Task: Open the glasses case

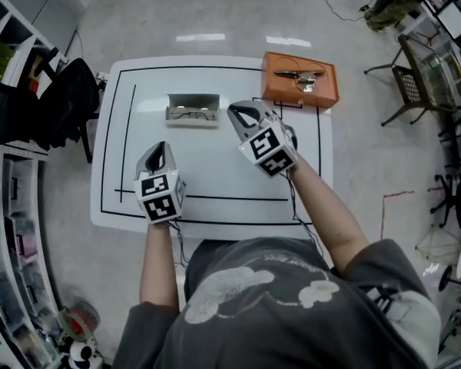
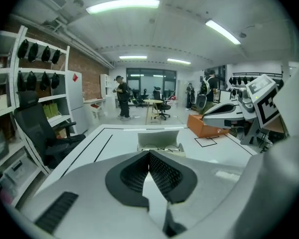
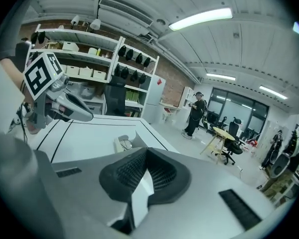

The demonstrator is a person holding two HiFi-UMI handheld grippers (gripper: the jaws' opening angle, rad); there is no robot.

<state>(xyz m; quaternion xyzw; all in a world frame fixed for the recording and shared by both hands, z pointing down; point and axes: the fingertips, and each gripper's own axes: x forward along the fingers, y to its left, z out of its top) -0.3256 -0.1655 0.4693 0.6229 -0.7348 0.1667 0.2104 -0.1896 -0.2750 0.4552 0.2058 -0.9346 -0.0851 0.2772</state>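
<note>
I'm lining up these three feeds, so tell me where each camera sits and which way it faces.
Head view: on the person's head, facing steeply down at the white table; both forearms, the left tool and the right tool show.
Left gripper view: rides the left tool, faces along its shut jaws to the open glasses case; the right tool shows at right.
Right gripper view: rides the right tool, faces along its shut jaws; the left tool shows upper left.
Shared: all three see the case.

A white table (image 1: 215,167) marked with black lines carries an orange box (image 1: 323,92) with a metal piece (image 1: 300,75) on top at its far right corner, while a black chair (image 1: 65,102) and shelves (image 1: 11,229) stand to its left.
</note>
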